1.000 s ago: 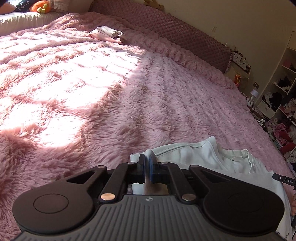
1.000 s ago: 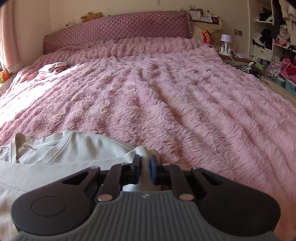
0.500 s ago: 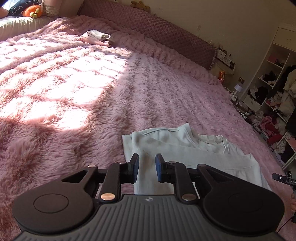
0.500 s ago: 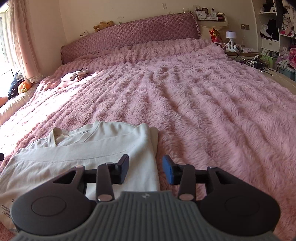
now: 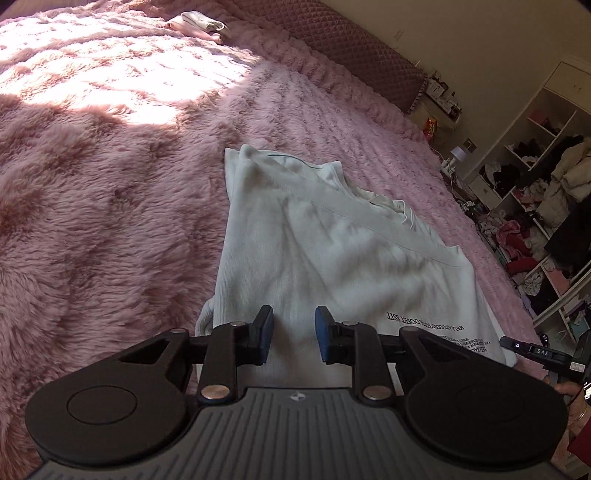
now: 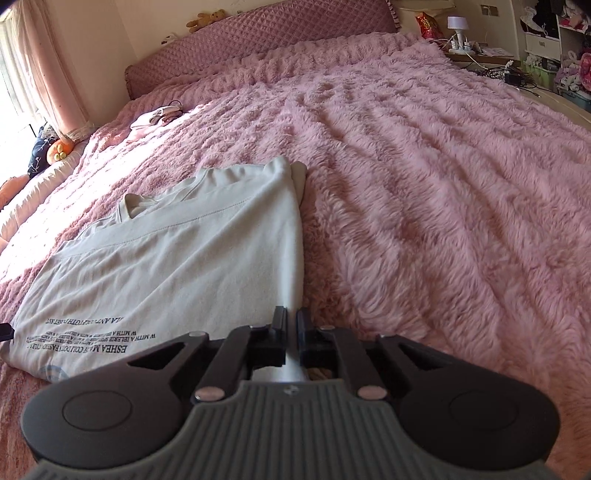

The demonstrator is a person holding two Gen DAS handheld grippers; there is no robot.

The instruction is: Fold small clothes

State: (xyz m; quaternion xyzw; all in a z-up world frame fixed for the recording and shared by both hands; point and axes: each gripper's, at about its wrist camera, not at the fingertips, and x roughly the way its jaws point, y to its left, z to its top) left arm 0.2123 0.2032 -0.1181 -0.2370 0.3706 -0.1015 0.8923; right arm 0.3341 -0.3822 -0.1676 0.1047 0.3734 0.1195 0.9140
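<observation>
Cotton shirt (image 6: 177, 258), smooth and folded oblong, lies on shaggy pink blanket (image 6: 424, 184); right gripper (image 6: 290, 325) pinches its edge, left gripper (image 5: 293, 332) opening, empty.

Pink shag blanket (image 6: 424, 177) covers whole bed; sun patch on far left portion (image 5: 92, 70); quilted mauve headboard (image 6: 258, 40) along far wall w/ brown teddy (image 6: 206, 17) on top; small heap of pale pink/white cloth (image 6: 155, 116) near headboard, left side. Pink curtain (image 6: 55, 62) at window, left; orange plush (image 6: 59, 147) + dark floral cushion (image 6: 37, 153) below it. Nightstand, right of headboard: white lamp (image 6: 457, 27), red snack bag (image 6: 426, 25), cables. Open white shelving (image 5: 535, 177) far right, crammed w/ clothes; more piled on floor.
</observation>
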